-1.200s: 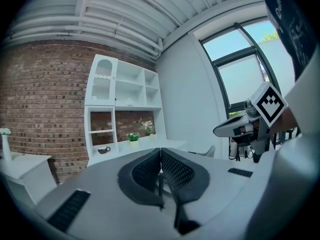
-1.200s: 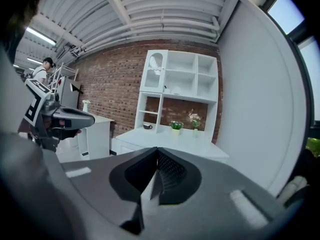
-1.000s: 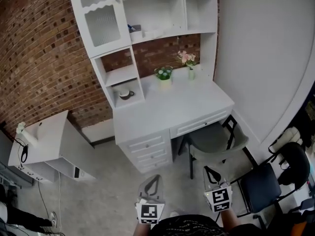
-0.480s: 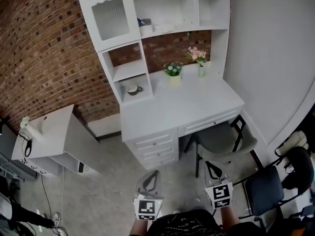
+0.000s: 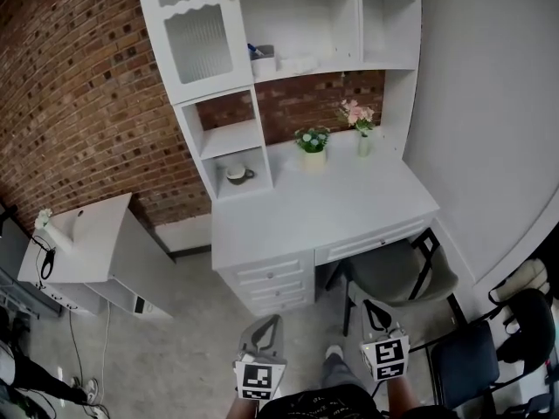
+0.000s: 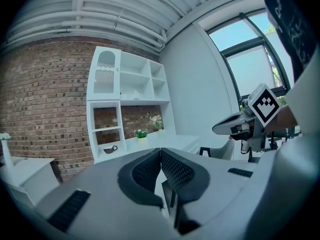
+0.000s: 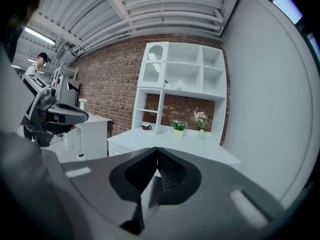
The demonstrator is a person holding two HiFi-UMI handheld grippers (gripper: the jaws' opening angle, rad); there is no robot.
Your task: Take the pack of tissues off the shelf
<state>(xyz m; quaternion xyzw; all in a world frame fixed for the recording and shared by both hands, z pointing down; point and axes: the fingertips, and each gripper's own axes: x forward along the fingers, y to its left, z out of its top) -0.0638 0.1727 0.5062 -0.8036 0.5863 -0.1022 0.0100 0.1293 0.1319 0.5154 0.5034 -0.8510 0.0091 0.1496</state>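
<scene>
A white pack of tissues (image 5: 300, 63) lies on the upper open shelf of the white desk hutch (image 5: 288, 24), next to a small box with a blue item (image 5: 260, 57). In the right gripper view the pack (image 7: 178, 86) is a small pale shape on that shelf. Both grippers hang low over the floor, far short of the desk. My left gripper (image 5: 272, 322) is shut and empty, as the left gripper view (image 6: 160, 152) shows. My right gripper (image 5: 372, 307) is also shut with nothing in it (image 7: 157, 151).
A cup (image 5: 236, 175) sits in the lower cubby. A green plant (image 5: 313, 140) and a vase of pink flowers (image 5: 359, 119) stand on the desk top (image 5: 306, 212). A grey chair (image 5: 395, 271) is tucked under the desk, a black chair (image 5: 467, 356) at right, a white cabinet (image 5: 83, 253) at left.
The desk and hutch have slid lower and rightward in the head view, showing the person stepping nearer. Both grippers stay low and shut.
</scene>
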